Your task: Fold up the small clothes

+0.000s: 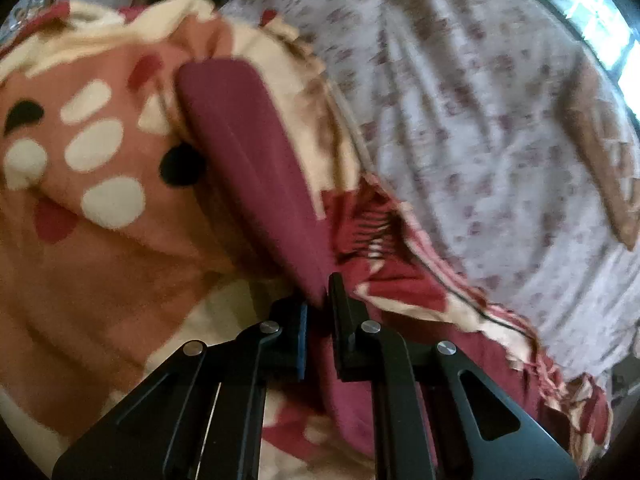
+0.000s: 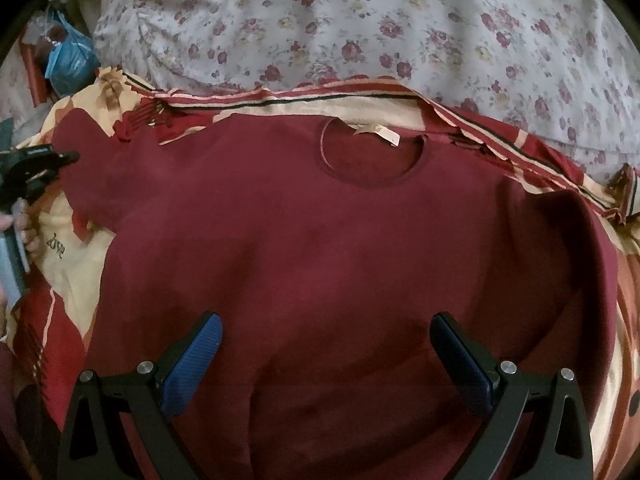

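Observation:
A maroon sweater (image 2: 340, 260) lies flat, front up, on a patterned blanket, its round neck (image 2: 370, 152) at the far side. My right gripper (image 2: 326, 340) is open above its lower body, touching nothing. My left gripper (image 1: 319, 300) is shut on the sweater's left sleeve (image 1: 248, 152) and holds it raised, the cuff pointing away. The left gripper also shows in the right wrist view (image 2: 60, 158) at the sleeve's end.
The blanket (image 1: 100, 200) is pink, cream and red with white spots. A floral sheet (image 2: 360, 28) covers the bed beyond it. A blue bag (image 2: 68, 60) and clutter lie at the far left. A bright window (image 1: 592, 8) is at the left view's upper right.

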A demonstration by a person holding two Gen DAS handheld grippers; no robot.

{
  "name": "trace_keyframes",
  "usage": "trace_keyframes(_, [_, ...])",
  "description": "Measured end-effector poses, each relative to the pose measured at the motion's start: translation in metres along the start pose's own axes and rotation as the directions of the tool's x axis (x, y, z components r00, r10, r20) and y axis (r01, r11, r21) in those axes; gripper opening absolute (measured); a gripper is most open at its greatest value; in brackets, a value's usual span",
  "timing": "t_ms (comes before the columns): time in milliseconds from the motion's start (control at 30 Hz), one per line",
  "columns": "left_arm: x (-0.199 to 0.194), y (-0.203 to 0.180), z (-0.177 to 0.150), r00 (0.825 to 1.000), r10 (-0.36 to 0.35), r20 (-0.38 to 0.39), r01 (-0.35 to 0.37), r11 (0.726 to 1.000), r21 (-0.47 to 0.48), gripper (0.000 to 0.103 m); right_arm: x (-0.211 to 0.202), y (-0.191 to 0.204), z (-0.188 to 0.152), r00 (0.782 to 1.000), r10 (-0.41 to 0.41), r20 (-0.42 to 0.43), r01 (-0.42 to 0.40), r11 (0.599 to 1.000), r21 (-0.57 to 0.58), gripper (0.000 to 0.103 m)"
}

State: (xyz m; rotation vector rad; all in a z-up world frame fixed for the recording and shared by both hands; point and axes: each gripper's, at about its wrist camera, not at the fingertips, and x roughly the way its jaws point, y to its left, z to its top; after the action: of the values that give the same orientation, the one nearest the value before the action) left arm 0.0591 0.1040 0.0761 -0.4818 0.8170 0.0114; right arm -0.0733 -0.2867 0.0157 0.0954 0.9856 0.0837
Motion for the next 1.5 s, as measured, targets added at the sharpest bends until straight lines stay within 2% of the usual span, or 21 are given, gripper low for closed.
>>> trace_keyframes(133, [-0.023, -0.021, 0.0, 0.997, -0.067, 0.026, 0.066, 0.997, 0.028, 0.005, -0.005, 0.0, -0.002, 1.0, 0.01, 0.008, -0.01, 1.0, 0.004, 0.103])
trace_keyframes(233, [-0.041, -0.05, -0.005, 0.989, -0.143, 0.039, 0.14, 0.987, 0.085, 0.005, -0.01, -0.002, -0.003, 1.0, 0.012, 0.019, -0.012, 1.0, 0.009, 0.103])
trace_keyframes(333, [-0.056, -0.09, -0.016, 0.972, -0.234, 0.027, 0.226, 0.959, 0.17, 0.005, -0.016, -0.007, -0.003, 1.0, 0.009, 0.03, -0.01, 1.0, 0.025, 0.103])
trace_keyframes(433, [-0.059, -0.102, -0.022, 0.967, -0.256, 0.01, 0.251, 0.955, 0.158, 0.005, -0.023, -0.012, -0.006, 0.999, 0.013, 0.034, -0.015, 0.999, 0.042, 0.103])
trace_keyframes(500, [-0.057, -0.1, -0.023, 0.973, -0.233, -0.004, 0.231, 0.962, 0.145, 0.007, -0.027, -0.014, -0.008, 0.999, 0.021, 0.037, -0.022, 0.999, 0.036, 0.103])
trace_keyframes(567, [-0.053, -0.089, -0.024, 0.983, -0.185, -0.021, 0.186, 0.974, 0.126, 0.027, -0.03, -0.015, -0.01, 0.999, 0.026, 0.045, -0.027, 0.999, 0.033, 0.103])
trace_keyframes(600, [-0.05, -0.078, -0.024, 0.986, -0.164, -0.03, 0.166, 0.98, 0.105, 0.054, -0.03, -0.017, -0.011, 0.998, 0.037, 0.048, -0.039, 0.998, 0.042, 0.103])
trace_keyframes(633, [-0.046, -0.066, -0.025, 0.989, -0.145, -0.027, 0.146, 0.986, 0.074, 0.075, -0.029, -0.019, -0.011, 0.998, 0.051, 0.046, -0.053, 0.997, 0.056, 0.103])
trace_keyframes(667, [-0.046, -0.054, -0.027, 0.992, -0.127, -0.016, 0.127, 0.991, 0.04, 0.079, -0.028, -0.02, -0.012, 0.997, 0.062, 0.041, -0.065, 0.995, 0.07, 0.103])
trace_keyframes(733, [-0.043, -0.026, -0.029, 0.997, -0.074, -0.002, 0.074, 0.997, -0.029, 0.08, -0.023, -0.018, -0.012, 0.997, 0.071, 0.03, -0.074, 0.994, 0.082, 0.103])
trace_keyframes(867, [-0.015, 0.015, -0.028, 0.999, 0.021, -0.045, -0.025, 0.994, -0.109, 0.08, -0.013, -0.008, -0.012, 0.997, 0.074, 0.003, -0.074, 0.996, 0.05, 0.103])
trace_keyframes(967, [0.007, 0.022, -0.026, 0.997, 0.066, -0.05, -0.071, 0.993, -0.091, 0.08, -0.009, -0.002, -0.012, 0.998, 0.068, -0.007, -0.068, 0.997, 0.029, 0.103])
trace_keyframes(1067, [0.02, 0.018, -0.019, 0.996, 0.079, -0.032, -0.081, 0.994, -0.067, 0.076, -0.004, 0.0, -0.012, 0.998, 0.065, -0.02, -0.065, 0.998, 0.018, 0.103])
trace_keyframes(1167, [0.026, 0.013, -0.011, 0.997, 0.076, -0.01, -0.076, 0.995, -0.061, 0.053, -0.001, -0.002, -0.012, 0.998, 0.056, -0.026, -0.056, 0.998, 0.021, 0.103])
trace_keyframes(1233, [0.03, 0.009, -0.006, 0.997, 0.073, -0.002, -0.073, 0.996, -0.051, 0.022, 0.001, -0.004, -0.012, 0.998, 0.06, -0.031, -0.059, 0.998, 0.032, 0.103])
trace_keyframes(1267, [0.032, 0.007, -0.004, 0.997, 0.072, -0.002, -0.072, 0.997, -0.037, 0.016, 0.002, -0.004, -0.012, 0.998, 0.061, -0.034, -0.06, 0.997, 0.038, 0.103])
trace_keyframes(1333, [0.035, 0.005, -0.002, 0.998, 0.067, -0.007, -0.068, 0.997, -0.032, 0.008, 0.003, -0.004, -0.012, 0.997, 0.061, -0.036, -0.059, 0.997, 0.041, 0.103])
trace_keyframes(1400, [0.028, 0.002, -0.003, 0.998, 0.067, 0.012, -0.066, 0.997, -0.03, 0.006, 0.002, -0.002, -0.012, 0.998, 0.061, -0.034, -0.06, 0.998, 0.034, 0.103])
trace_keyframes(1500, [0.009, -0.015, -0.008, 0.999, -0.001, 0.051, 0.001, 1.0, -0.008, 0.005, -0.003, -0.002, -0.013, 0.998, 0.063, -0.02, -0.063, 0.998, 0.028, 0.103])
